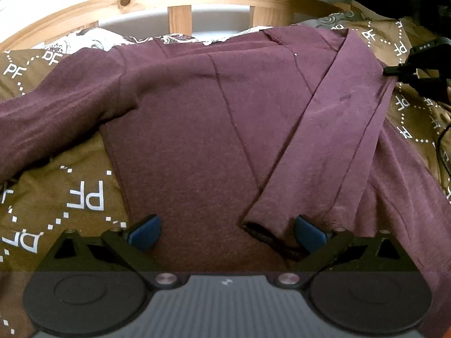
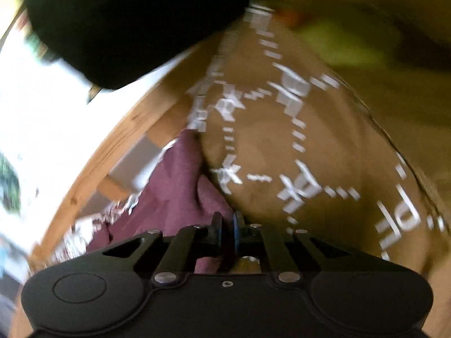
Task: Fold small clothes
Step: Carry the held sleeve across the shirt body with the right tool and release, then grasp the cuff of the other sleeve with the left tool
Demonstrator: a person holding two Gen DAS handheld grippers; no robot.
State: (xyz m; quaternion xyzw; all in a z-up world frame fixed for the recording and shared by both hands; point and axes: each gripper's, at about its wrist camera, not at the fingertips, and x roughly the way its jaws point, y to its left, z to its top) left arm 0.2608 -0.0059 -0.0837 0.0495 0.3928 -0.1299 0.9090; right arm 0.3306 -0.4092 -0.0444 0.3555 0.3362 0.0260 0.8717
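A maroon long-sleeved top (image 1: 191, 118) lies spread on the brown bedspread (image 1: 81, 194). Its right sleeve (image 1: 318, 140) is folded diagonally across the body, with the cuff (image 1: 265, 231) near my fingers. Its left sleeve (image 1: 48, 115) stretches out to the left. My left gripper (image 1: 227, 235) is open, its blue pads hovering over the hem on either side of the cuff. In the blurred right wrist view my right gripper (image 2: 227, 229) is shut on an edge of the maroon top (image 2: 174, 186). The right gripper also shows in the left wrist view (image 1: 417, 67) at the top's right edge.
A wooden bed rail (image 1: 180, 0) with slats runs along the far side; it also appears in the right wrist view (image 2: 112, 146). A patterned pillow (image 1: 84, 38) lies beyond the top. A black cable (image 1: 439, 152) runs at right. A black shape (image 2: 126, 19) fills the right wrist view's upper left.
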